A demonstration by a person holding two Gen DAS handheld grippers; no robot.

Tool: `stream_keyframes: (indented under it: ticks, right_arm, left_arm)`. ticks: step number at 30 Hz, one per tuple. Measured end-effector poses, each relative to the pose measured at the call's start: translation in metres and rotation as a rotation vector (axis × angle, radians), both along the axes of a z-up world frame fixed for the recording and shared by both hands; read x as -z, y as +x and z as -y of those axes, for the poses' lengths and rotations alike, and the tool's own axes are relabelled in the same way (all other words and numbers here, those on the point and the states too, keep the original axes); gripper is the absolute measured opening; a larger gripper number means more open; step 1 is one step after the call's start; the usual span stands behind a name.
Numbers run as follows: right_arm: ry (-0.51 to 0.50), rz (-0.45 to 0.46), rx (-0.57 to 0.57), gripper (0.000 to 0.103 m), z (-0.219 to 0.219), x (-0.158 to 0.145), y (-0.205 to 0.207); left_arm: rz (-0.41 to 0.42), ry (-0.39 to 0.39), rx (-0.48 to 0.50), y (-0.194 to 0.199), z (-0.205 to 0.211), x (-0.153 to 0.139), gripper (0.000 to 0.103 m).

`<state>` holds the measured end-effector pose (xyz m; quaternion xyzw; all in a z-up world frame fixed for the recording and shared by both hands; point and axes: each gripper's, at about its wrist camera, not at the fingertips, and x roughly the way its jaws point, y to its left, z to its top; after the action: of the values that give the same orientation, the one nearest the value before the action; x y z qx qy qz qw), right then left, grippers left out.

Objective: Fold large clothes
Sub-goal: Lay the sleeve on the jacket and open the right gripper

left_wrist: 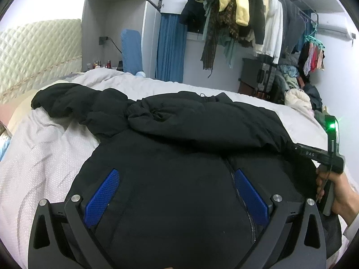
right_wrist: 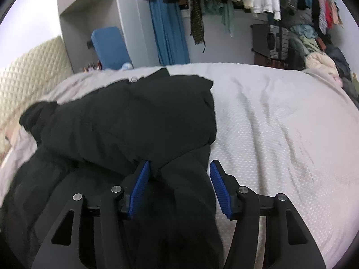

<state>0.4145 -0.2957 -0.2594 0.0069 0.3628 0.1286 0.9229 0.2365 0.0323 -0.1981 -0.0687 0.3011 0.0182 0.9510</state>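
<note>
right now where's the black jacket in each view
Left wrist: the black jacket fills the centre and bottom, zipper running down right of centre, between the open left claw fingers.
Right wrist: it covers the left half, a narrow part running down between the open right claw fingers.
Shared landmark: the blue curtain behind the bed.

Black puffer jacket spread on bed, one sleeve folded across chest. Left gripper over jacket hem, jaws wide apart. Right gripper at jacket's right edge, hand-held; jaws hidden.
</note>
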Motion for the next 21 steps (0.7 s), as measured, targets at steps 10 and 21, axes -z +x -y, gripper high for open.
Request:
stream_keyframes:
  ticks: [10,21]
  right_arm:
    - [-0.059,0.081,0.047,0.023,-0.012,-0.006,-0.008]
    - [0.028,0.085,0.172,0.019,0.019,-0.004,0.001]
  left_arm:
    - [-0.004,-0.012,0.001,0.001,-0.002,0.000,0.103]
    - [0.013,-0.020,-0.001,-0.001,-0.005,-0.002,0.103]
